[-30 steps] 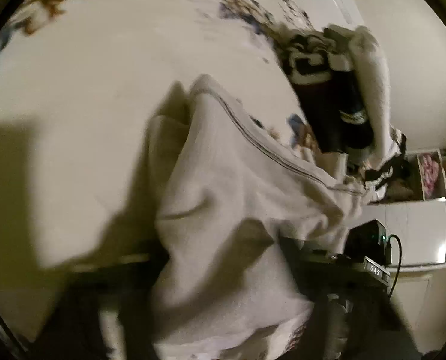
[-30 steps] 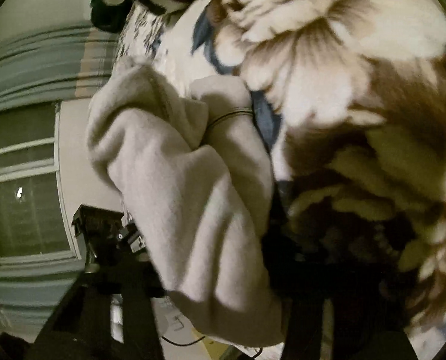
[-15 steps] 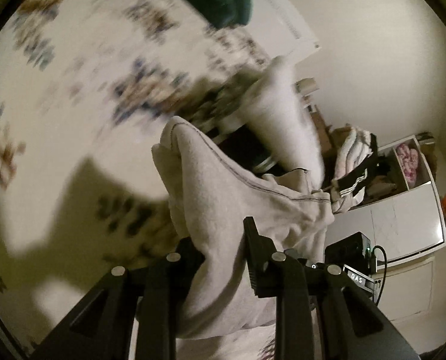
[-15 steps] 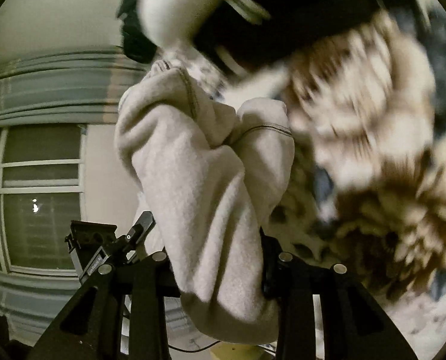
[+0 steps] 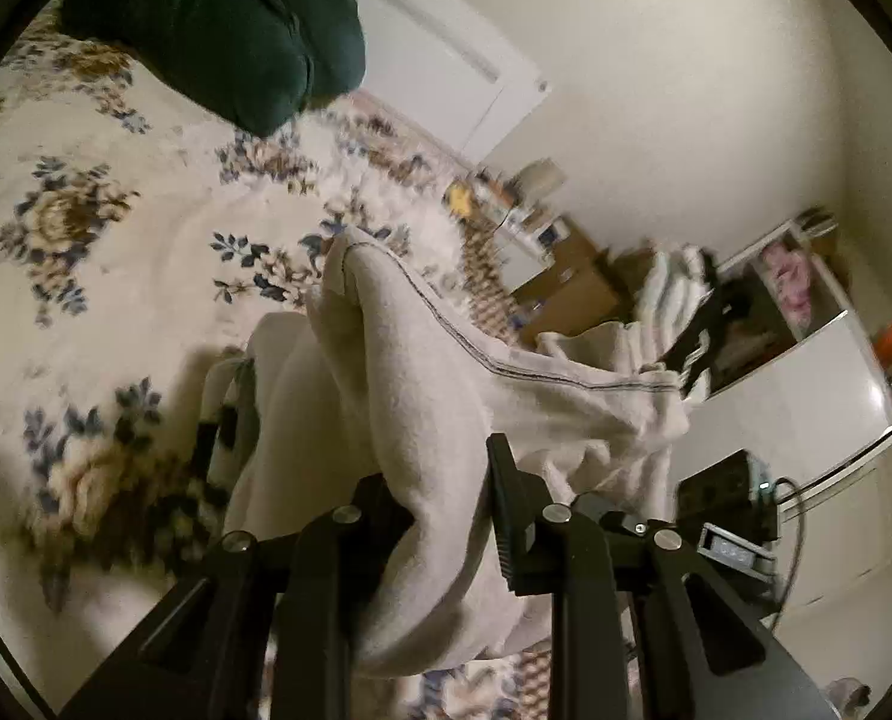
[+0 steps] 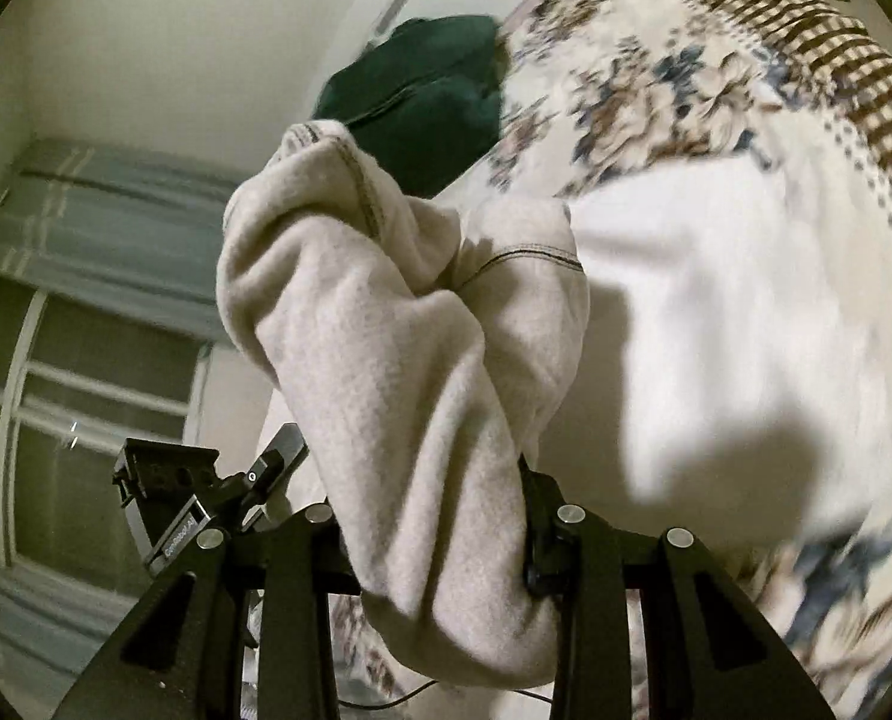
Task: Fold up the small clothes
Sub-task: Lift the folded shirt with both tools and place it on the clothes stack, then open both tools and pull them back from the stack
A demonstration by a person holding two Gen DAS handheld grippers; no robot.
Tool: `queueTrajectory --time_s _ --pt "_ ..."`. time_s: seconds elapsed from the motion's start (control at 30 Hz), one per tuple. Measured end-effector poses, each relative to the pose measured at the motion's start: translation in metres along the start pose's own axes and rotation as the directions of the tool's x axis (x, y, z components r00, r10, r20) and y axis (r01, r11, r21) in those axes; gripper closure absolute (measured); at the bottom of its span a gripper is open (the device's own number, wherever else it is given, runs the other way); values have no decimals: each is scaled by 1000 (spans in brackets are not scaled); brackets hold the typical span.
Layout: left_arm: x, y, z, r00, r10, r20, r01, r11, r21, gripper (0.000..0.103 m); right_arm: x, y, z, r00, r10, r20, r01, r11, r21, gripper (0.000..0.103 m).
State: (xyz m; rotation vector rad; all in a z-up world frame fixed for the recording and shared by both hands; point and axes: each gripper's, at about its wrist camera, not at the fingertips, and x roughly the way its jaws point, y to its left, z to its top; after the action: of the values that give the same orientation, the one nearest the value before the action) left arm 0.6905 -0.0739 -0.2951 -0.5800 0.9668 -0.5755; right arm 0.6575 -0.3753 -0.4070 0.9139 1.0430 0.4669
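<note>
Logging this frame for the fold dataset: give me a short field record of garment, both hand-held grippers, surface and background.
garment: beige fleece garment, bunched, dark-stitched hem showing, hanging between both grippers
left hand-held gripper: shut on the garment, cloth draped over its fingers
right hand-held gripper: shut on a thick fold of the same garment
surface: floral bedspread, garment appears lifted clear of it
other items: dark green cloth at the far edge of the bedspread
background: white cabinet, window
</note>
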Motion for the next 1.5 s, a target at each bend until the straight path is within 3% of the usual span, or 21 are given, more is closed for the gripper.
queueTrajectory --time_s 0.07,0.13,0.17,0.23,0.27,0.3,0.33,0.37,0.4,0.47,0.53,0.63,0.7,0.77,0.83,0.97,1.13,1.43,1.5 --pt "40 11 7 997 57 -55 -57 998 8 82 9 -18 24 999 -48 -1 48 999 22 66" --pt "56 16 2 990 108 -88 -107 994 17 80 20 -41 37 995 -103 -16 104 994 44 66" --pt "62 17 0 981 170 -98 -167 985 38 79 26 -53 38 991 -131 -30 133 990 54 61" --pt "58 11 -5 978 193 -85 -188 980 63 77 30 -66 41 982 -187 -27 189 978 86 52" --pt "53 7 -8 973 219 -68 -214 974 77 71 28 -67 42 980 -200 -17 201 975 95 39" --pt "49 2 -9 965 257 -48 -252 963 94 60 25 -67 40 976 -216 -5 216 972 92 25" --pt "45 -2 -12 953 301 -29 -296 948 115 50 20 -65 38 968 -249 15 247 966 72 18" --pt "40 -9 -17 936 353 -5 -349 926 145 25 14 -56 37 955 -295 41 294 955 40 8" --pt "35 -15 -20 918 396 23 -394 904 166 9 8 -45 35 930 -359 80 361 933 -4 4" --pt "25 -27 -30 879 471 77 -476 853 214 8 -6 -21 25 852 -498 164 514 854 -81 4" --pt "16 -39 -43 835 542 98 -548 796 257 5 -9 -5 15 757 -608 240 646 752 -133 0" --pt "-2 -51 -62 813 574 100 -576 766 285 5 -24 19 -8 663 -677 321 744 644 -177 0" --pt "-16 -60 -71 804 586 104 -588 757 284 5 -35 34 -26 624 -697 353 778 598 -192 0" --pt "-34 -72 -80 783 610 122 -617 734 285 5 -50 47 -43 610 -701 369 787 590 -180 0" --pt "-58 -88 -91 778 613 137 -623 726 292 5 -72 60 -68 608 -699 376 786 596 -163 0" --pt "-105 -118 -108 793 593 141 -604 737 303 5 -113 90 -110 591 -698 404 796 585 -153 0" --pt "-166 -162 -124 812 554 183 -582 746 323 5 -182 164 -182 574 -685 449 803 578 -146 0" --pt "-270 -225 -164 819 502 278 -572 751 330 5 -275 294 -282 548 -601 582 812 549 -198 0" --pt "-286 -232 -173 816 499 293 -576 748 329 5 -292 318 -304 551 -585 595 808 552 -206 0"
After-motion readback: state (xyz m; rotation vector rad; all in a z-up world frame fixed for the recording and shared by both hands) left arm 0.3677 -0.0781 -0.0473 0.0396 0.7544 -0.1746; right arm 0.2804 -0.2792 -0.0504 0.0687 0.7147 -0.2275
